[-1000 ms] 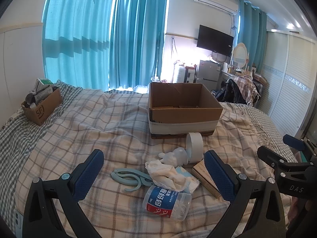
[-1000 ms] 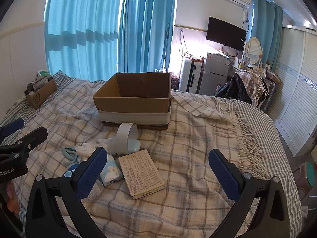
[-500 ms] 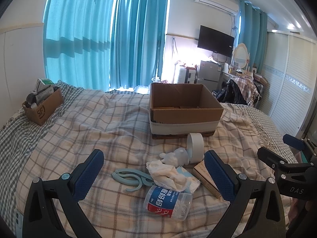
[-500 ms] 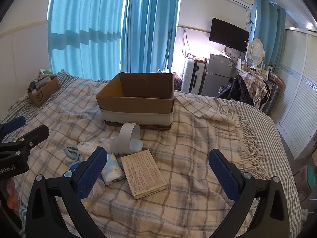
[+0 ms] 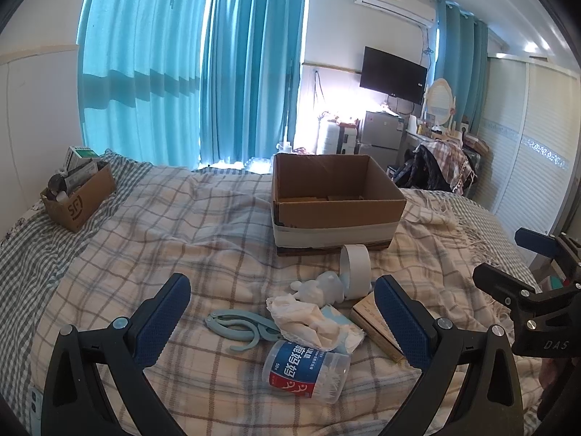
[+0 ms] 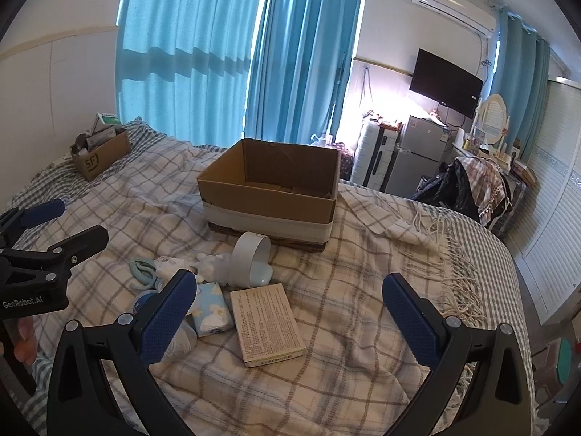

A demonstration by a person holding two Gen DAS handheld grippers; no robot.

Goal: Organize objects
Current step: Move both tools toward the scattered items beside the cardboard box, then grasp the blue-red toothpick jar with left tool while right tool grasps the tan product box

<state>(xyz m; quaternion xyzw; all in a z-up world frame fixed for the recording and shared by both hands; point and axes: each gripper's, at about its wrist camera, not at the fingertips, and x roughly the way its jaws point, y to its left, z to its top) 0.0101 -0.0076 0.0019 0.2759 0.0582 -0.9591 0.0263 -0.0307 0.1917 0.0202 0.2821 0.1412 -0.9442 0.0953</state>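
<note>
An open cardboard box (image 5: 337,203) (image 6: 268,196) stands on the checked blanket. In front of it lie a white tape roll (image 5: 356,270) (image 6: 250,258), a white figurine (image 5: 321,287), a crumpled tissue (image 5: 305,314), a light-blue clip (image 5: 239,328), a clear tub with a blue-red label (image 5: 307,374), a blue tissue pack (image 6: 212,309) and a flat beige box (image 6: 267,323). My left gripper (image 5: 281,321) is open above the clip and tub. My right gripper (image 6: 290,314) is open above the beige box. Both are empty.
A small brown SF carton (image 5: 78,200) full of items sits at the bed's far left. Blue curtains (image 5: 181,65), a TV (image 5: 394,74), a small fridge (image 6: 417,160) and a clothes-draped chair (image 6: 472,185) stand beyond the bed. The fringed blanket edge (image 6: 457,276) lies to the right.
Both views have shifted only slightly; the right gripper has edged a little forward towards the objects. Nothing was grasped or moved.
</note>
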